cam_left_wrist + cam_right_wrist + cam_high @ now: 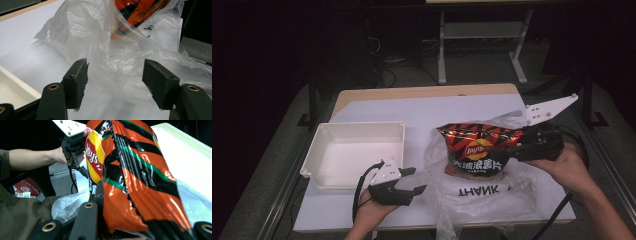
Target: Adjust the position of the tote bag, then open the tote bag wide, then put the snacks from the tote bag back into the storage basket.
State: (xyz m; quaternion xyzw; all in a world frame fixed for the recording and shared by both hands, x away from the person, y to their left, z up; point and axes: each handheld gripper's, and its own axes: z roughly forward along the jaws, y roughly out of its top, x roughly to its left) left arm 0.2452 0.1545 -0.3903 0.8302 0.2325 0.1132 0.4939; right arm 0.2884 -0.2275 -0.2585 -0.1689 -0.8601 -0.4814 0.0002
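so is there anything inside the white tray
No, the white tray in the high view holds nothing, and the chip bag is off to its right.

Behind my table (422,92) the room is dim: grey floor (477,70), white desk legs (442,50), perhaps tangled cables (387,67).

One chip bag (475,147), one clear plastic bag (472,200), one white tray (314,160), two tools, left (412,180), right (504,152)

our left gripper (412,180) sits low with its jaws wide apart, holding nothing. our right gripper (504,151), raised beside the white tray's far side, pinches something tight.
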